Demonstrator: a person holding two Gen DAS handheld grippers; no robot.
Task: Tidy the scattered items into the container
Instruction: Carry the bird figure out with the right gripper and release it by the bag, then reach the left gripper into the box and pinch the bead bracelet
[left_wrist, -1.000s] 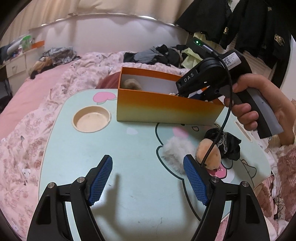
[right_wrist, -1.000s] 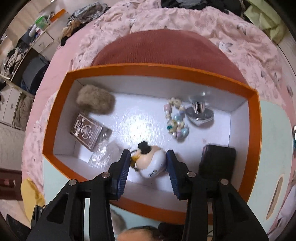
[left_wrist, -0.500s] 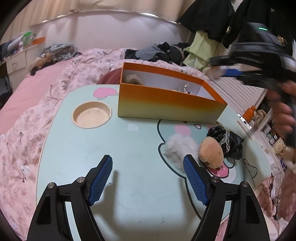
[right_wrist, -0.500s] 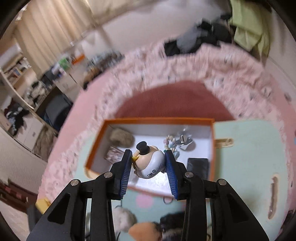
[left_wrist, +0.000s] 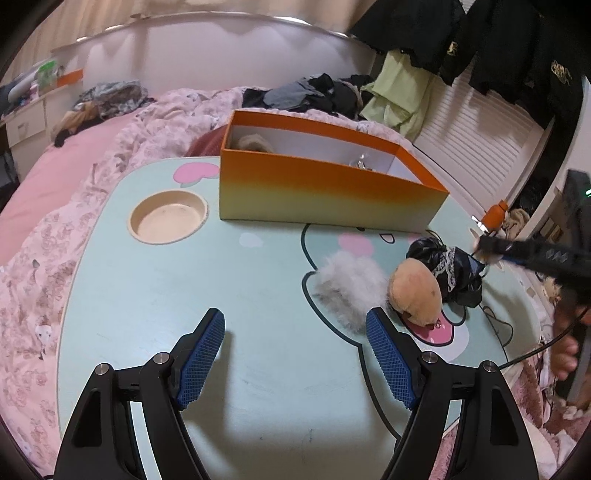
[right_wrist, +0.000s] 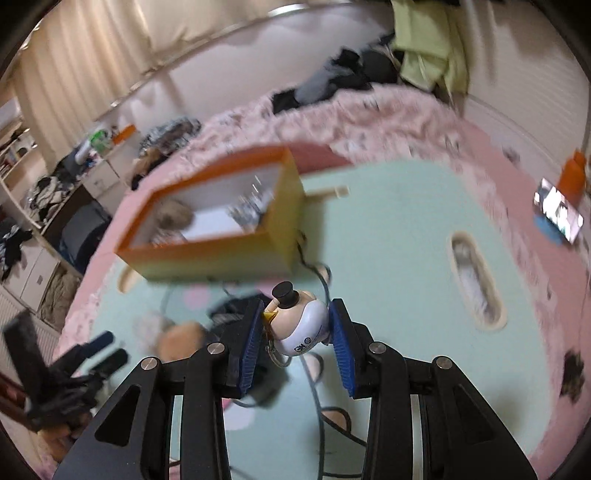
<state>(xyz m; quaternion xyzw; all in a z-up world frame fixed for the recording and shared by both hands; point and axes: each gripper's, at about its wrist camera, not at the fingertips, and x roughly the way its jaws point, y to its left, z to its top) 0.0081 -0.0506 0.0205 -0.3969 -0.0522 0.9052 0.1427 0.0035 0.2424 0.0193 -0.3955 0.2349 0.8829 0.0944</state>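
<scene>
Mint counter (left_wrist: 155, 295) carrying orange box (left_wrist: 317, 195) toward 12 o'clock. White fluffy piece (left_wrist: 347, 291), tan plush (left_wrist: 415, 291) and black lace pouch (left_wrist: 448, 266) clustered at 3 o'clock, outside box. Left gripper (left_wrist: 295, 332) jaws wide apart, empty. Right gripper (right_wrist: 295, 328) jaws clamped on top-hatted figurine (right_wrist: 297, 321), above counter, outside box.
</scene>
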